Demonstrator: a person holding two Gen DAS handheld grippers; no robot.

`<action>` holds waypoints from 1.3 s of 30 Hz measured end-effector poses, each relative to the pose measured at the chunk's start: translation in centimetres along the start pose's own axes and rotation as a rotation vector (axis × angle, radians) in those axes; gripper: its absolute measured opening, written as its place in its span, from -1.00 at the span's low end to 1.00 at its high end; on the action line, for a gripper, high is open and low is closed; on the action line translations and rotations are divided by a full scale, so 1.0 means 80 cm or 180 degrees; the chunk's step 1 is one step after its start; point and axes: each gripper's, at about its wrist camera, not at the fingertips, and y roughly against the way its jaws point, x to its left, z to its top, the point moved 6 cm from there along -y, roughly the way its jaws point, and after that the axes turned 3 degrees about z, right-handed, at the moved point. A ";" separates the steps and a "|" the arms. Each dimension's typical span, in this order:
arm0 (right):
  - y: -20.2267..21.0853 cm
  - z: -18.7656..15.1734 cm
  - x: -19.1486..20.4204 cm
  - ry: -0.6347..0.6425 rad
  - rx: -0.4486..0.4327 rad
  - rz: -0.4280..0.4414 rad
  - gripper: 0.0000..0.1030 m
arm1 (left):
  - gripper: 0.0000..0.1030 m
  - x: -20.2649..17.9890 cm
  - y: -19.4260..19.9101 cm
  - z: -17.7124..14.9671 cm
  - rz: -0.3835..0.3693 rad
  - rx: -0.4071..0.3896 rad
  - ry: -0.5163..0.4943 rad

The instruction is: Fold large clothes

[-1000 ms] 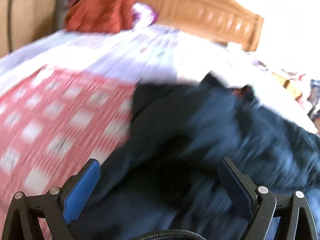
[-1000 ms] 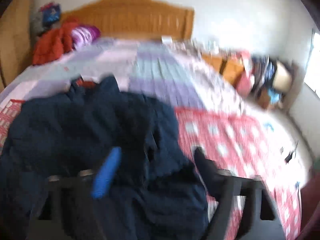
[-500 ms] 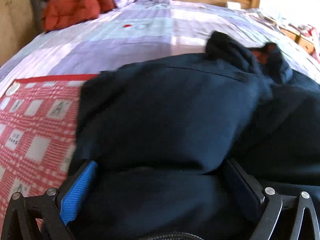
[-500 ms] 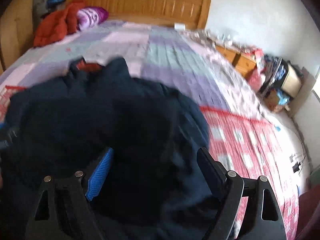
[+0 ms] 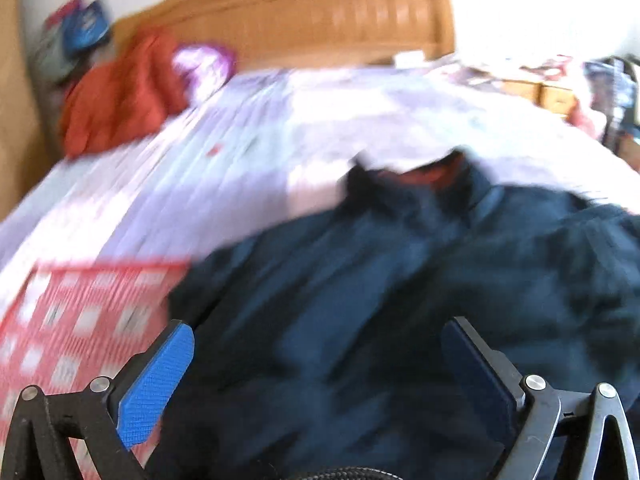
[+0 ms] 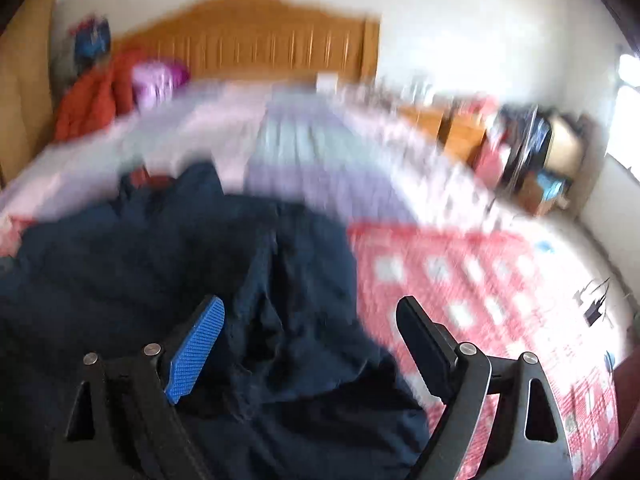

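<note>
Compared with half a second earlier, both wrist views have pulled back and upward from the dark navy garment (image 5: 400, 300), so that the wooden headboard (image 5: 304, 12) and more of the bed are again in frame; both current views are motion-blurred. The garment lies crumpled on the bed, on the side away from the headboard, its collar with an orange-red lining pointing toward the headboard and its near part overlapping the red checked blanket (image 6: 480, 280). The left gripper (image 5: 320, 344) has its fingers spread wide, with cloth seen between them but no pinch; the right gripper (image 6: 312, 320) is likewise spread, over the garment's edge nearest the checked blanket. Neither tool holds fabric. An orange-red bundle (image 5: 120, 96) and a purple item (image 5: 204, 64) rest against the headboard, well clear of the garment. Judged risk: a hasty closure at this speed may catch a single layer or a stray wrinkle, dragging the garment into a lopsided heap; uneven grips between the two sides would skew any fold.
</note>
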 end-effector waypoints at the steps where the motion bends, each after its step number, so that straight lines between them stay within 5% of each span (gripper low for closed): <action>1: -0.007 0.010 0.031 0.0133 0.0005 0.0173 0.76 | 0.98 -0.019 -0.009 0.015 -0.0067 -0.0009 -0.0022; 5: -0.063 0.020 0.147 0.0505 0.0363 0.0769 0.75 | 0.98 -0.047 -0.080 0.030 -0.0067 0.0405 0.0092; 9: -0.131 -0.012 0.135 0.0666 0.0834 0.0546 0.75 | 1.00 -0.009 -0.149 -0.019 0.0119 0.0986 0.0178; 10: -0.134 -0.014 0.107 0.0559 0.0775 0.0538 0.74 | 1.00 0.010 -0.150 -0.021 0.0148 0.0978 0.0323; 13: -0.142 -0.019 0.018 0.0427 0.0725 -0.0043 0.79 | 1.00 0.035 -0.149 -0.030 0.0217 0.0929 0.0380; 15: -0.154 -0.041 -0.041 -0.0269 0.0955 0.0357 0.97 | 1.00 0.032 -0.149 -0.038 0.0220 0.0880 0.0332; 16: -0.155 -0.047 -0.047 -0.0294 0.1006 0.0420 0.97 | 1.00 0.028 -0.150 -0.039 0.0250 0.0872 0.0309; 19: -0.151 -0.044 -0.028 0.0097 0.0850 0.0207 0.97 | 1.00 0.022 -0.154 -0.042 0.0349 0.0893 0.0229; 23: -0.147 -0.040 -0.042 -0.0107 0.0883 0.0225 0.99 | 1.00 0.031 -0.139 -0.037 0.0349 0.1034 0.0294; 26: -0.092 -0.019 -0.030 0.0275 0.0412 -0.0173 0.99 | 0.99 0.026 -0.078 -0.028 0.0453 0.0674 0.0258; 30: -0.009 -0.025 0.037 0.0558 -0.0017 0.0315 0.99 | 0.99 -0.033 -0.016 -0.056 0.0132 0.0491 -0.0006; 34: -0.018 -0.083 0.109 0.1083 0.0437 0.0816 0.98 | 0.99 -0.058 0.000 -0.109 0.0073 0.0581 -0.0115; 37: -0.041 -0.129 0.069 0.1265 0.0776 0.0466 0.94 | 1.00 -0.024 0.005 -0.120 0.0011 0.0726 0.0110; 39: -0.048 -0.145 -0.011 0.0577 0.1091 0.0405 0.94 | 1.00 0.001 0.010 -0.132 0.0222 0.0827 0.0052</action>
